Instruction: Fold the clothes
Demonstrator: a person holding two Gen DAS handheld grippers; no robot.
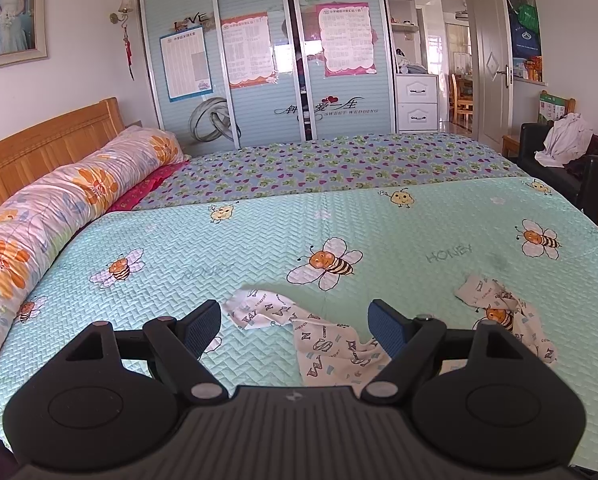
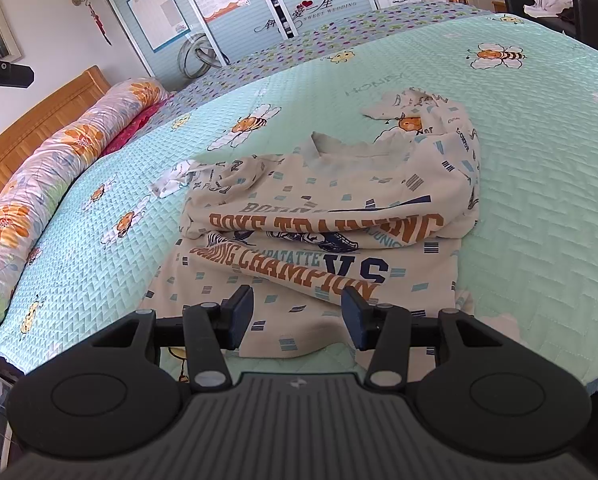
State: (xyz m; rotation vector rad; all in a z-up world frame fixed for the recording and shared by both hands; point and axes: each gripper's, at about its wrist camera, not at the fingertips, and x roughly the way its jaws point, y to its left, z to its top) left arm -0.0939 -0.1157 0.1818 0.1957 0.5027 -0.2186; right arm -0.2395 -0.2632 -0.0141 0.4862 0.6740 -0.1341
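Observation:
A cream T-shirt (image 2: 331,216) with orange and navy lettering lies rumpled on the mint bee-print bedspread (image 2: 539,184), neck hole away from me and the upper half bunched over the lower. My right gripper (image 2: 297,304) hovers over the near hem, its jaws partly apart, and no pad presses on the cloth. In the left wrist view, a letter-printed piece of cloth (image 1: 331,344) lies on the bedspread (image 1: 219,248), running from between the fingertips to under the right finger. My left gripper (image 1: 295,320) stands wide open above it, holding nothing. A second printed piece (image 1: 503,312) lies farther right.
A long floral bolster (image 1: 59,216) runs along the wooden headboard (image 1: 39,148) on the left. A purple heart-print sheet (image 1: 339,164) covers the far half of the bed. Behind stand a sliding-door wardrobe (image 1: 267,60) and a dark chair with clothes (image 1: 567,148).

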